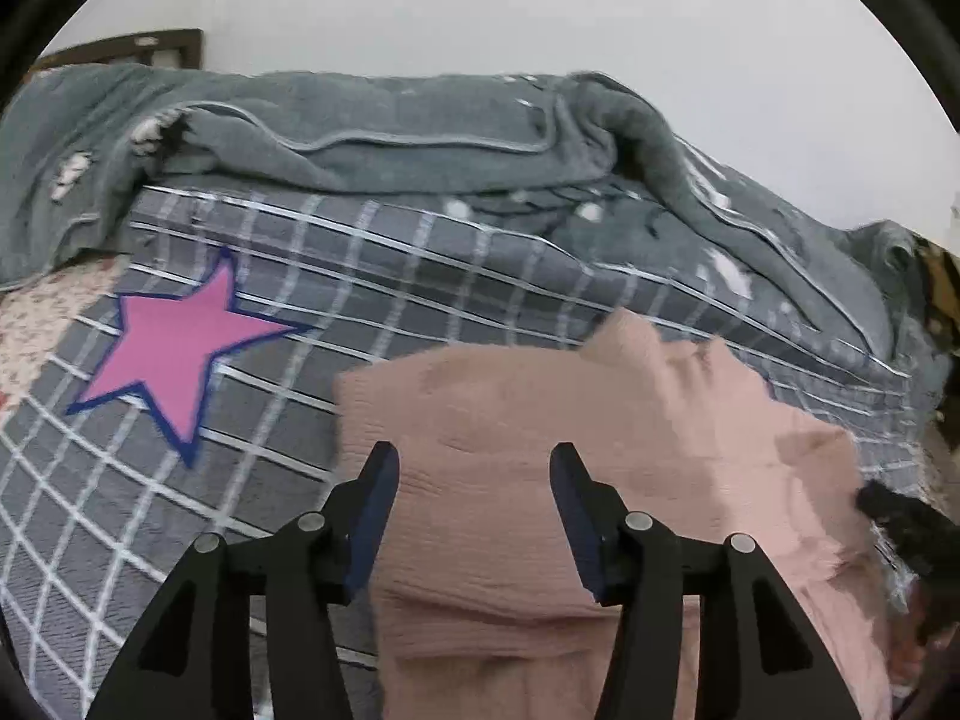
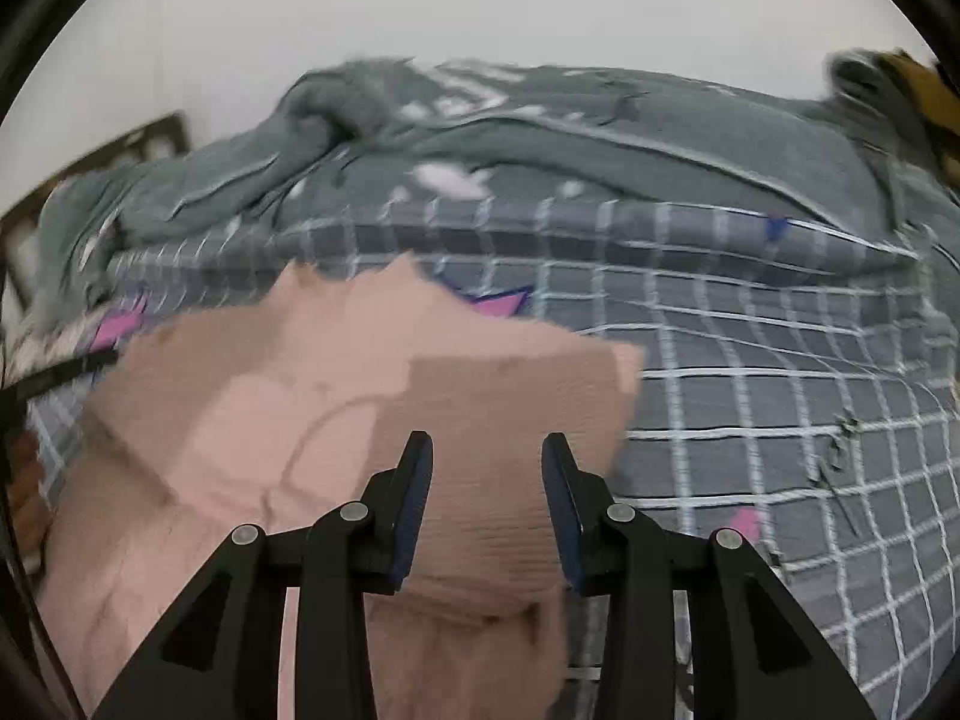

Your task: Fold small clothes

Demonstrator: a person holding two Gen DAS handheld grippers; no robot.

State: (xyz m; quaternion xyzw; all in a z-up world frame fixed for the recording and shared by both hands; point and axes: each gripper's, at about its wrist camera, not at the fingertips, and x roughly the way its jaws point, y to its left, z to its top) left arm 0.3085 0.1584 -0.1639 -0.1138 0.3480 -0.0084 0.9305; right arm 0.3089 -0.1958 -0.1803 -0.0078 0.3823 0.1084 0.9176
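Note:
A small pink ribbed garment (image 1: 540,420) lies on the grey checked bedsheet (image 1: 300,276), partly folded over itself. My left gripper (image 1: 474,462) is open, its jaws wide apart just above the garment's left part, holding nothing. The garment also shows in the right wrist view (image 2: 336,384). My right gripper (image 2: 486,450) is open over the garment's right edge, empty. The other gripper's dark tip (image 1: 888,504) shows at the right edge of the left wrist view.
A rumpled grey blanket (image 1: 420,138) is piled along the far side of the bed against a white wall. A pink star print (image 1: 174,348) marks the sheet left of the garment. A dark wooden headboard (image 2: 90,174) stands at far left.

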